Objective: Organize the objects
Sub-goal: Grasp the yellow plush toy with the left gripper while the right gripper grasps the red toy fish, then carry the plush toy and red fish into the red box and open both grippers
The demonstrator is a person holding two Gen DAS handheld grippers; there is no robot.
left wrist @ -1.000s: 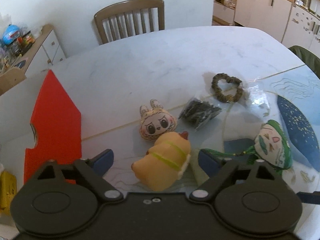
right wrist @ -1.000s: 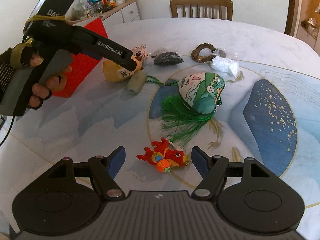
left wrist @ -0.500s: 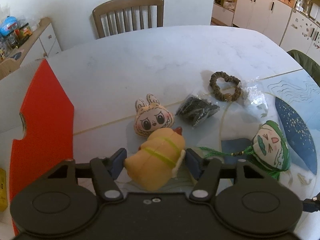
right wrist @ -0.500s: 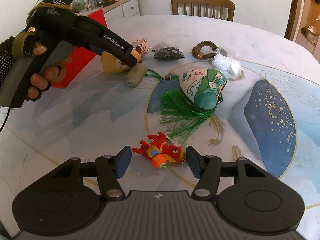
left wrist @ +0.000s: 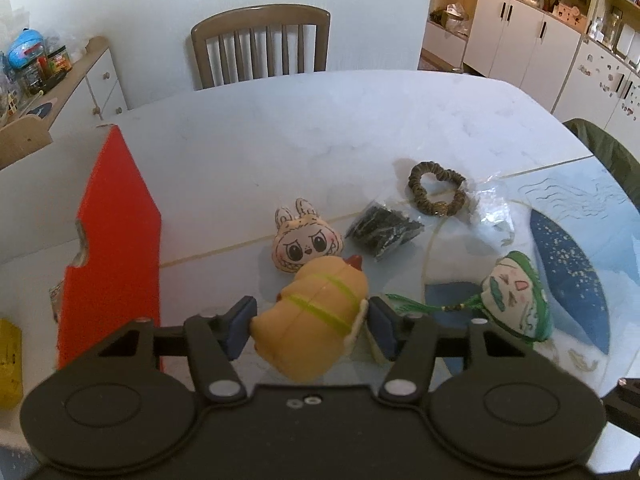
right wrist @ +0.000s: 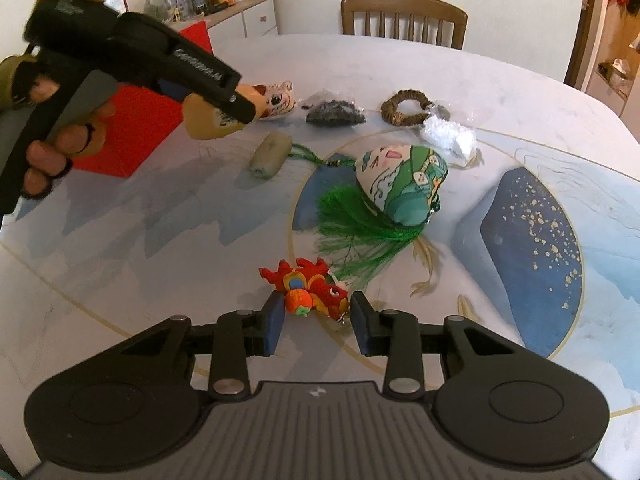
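From the left wrist, the left tool [left wrist: 310, 326] is seen closed onto a yellow plush toy [left wrist: 314, 316]; both blue pads press its sides, and the toy appears lifted clear of the bench [left wrist: 280, 140]. Just beyond it lie a bunny-faced plush [left wrist: 306, 240], a black packet [left wrist: 382, 230] and a brown scrunchie [left wrist: 437, 193], with a green-and-white sachet [left wrist: 514, 296] to the right. A red box [left wrist: 114, 256] stands close on the left — by judgement the likely container, though its opening is not shown.

From the right wrist, the right tool [right wrist: 317, 326] is seen partly closed around a red dragon charm [right wrist: 310, 290]. The left pad looks to touch the charm's orange part; a narrow gap seems to remain at the right pad, so a firm hold cannot be confirmed. The charm rests on the bench beside the sachet's green tassel [right wrist: 360, 240]. Farther off, the left tool is seen held by a hand [right wrist: 60, 140], with the yellow toy raised above the bench near the red box.

The step in hand is judged to be a double pick-up — one toy already gripped, the other being enclosed. Next, the right tool would need closing fully on the charm without catching the tassel strands, and the yellow toy would need carrying over the box's edge.
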